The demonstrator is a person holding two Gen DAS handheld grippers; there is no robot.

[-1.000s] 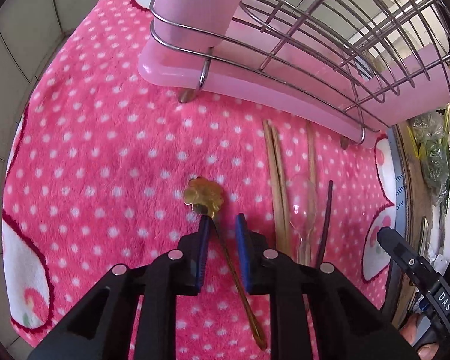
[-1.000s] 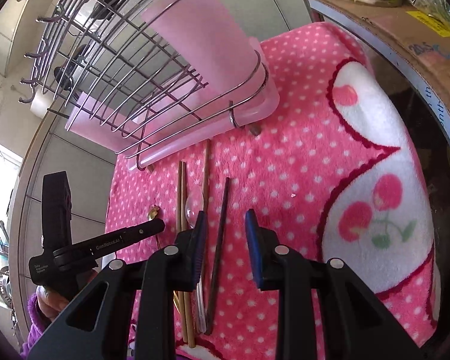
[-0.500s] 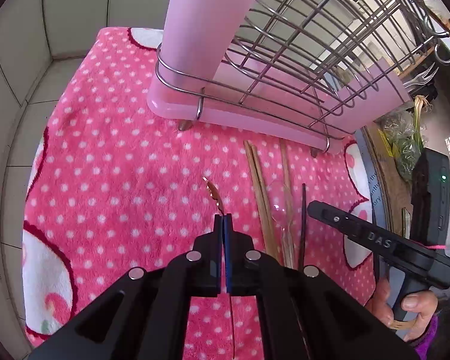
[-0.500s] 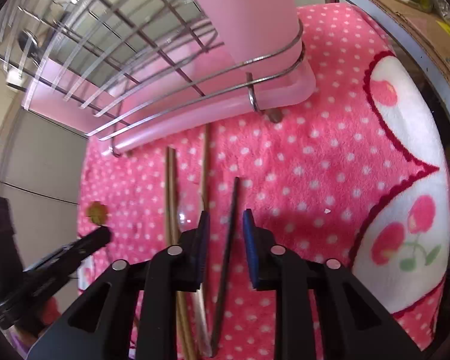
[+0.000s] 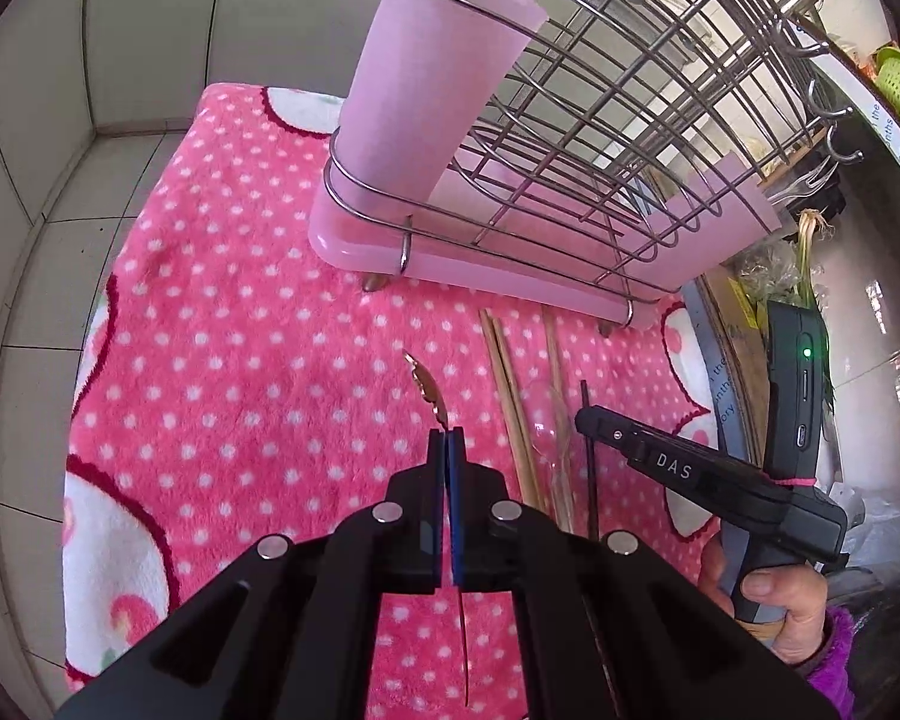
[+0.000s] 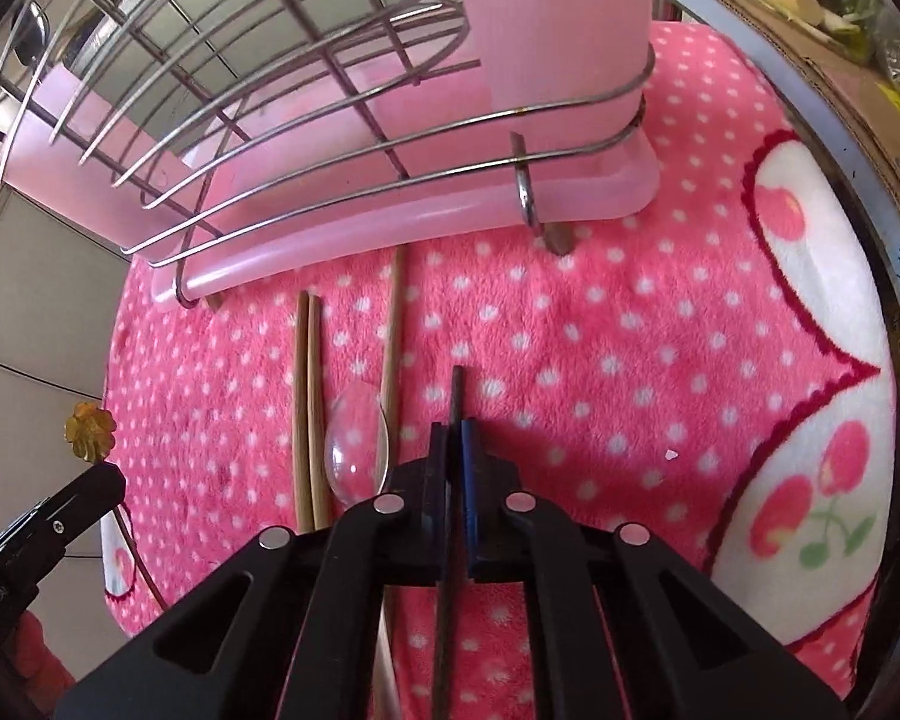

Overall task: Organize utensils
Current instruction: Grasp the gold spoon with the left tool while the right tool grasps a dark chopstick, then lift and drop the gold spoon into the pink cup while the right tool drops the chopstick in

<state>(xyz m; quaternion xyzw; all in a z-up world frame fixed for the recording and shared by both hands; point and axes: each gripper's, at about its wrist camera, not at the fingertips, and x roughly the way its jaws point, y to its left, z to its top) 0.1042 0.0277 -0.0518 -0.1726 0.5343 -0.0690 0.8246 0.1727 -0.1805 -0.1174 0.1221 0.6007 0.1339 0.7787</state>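
My left gripper (image 5: 447, 438) is shut on a gold spoon (image 5: 427, 387) with a flower-shaped bowl, lifted above the pink dotted cloth (image 5: 240, 360); the spoon's bowl also shows in the right wrist view (image 6: 90, 429). My right gripper (image 6: 455, 429) is shut on a black chopstick (image 6: 456, 387) that lies on the cloth. Beside it lie a pair of wooden chopsticks (image 6: 307, 396), a single wooden chopstick (image 6: 393, 336) and a clear plastic spoon (image 6: 357, 444). A pink utensil cup (image 5: 426, 78) stands in the wire rack (image 5: 618, 138) behind.
The rack sits on a pink drip tray (image 6: 342, 240). Tiled wall (image 5: 60, 120) bounds the left side. A cardboard box with vegetables (image 6: 810, 18) lies at the right edge of the cloth.
My left gripper has closed on the gold spoon and lifted it off the cloth. My right gripper has moved down over the black chopstick and closed on it.
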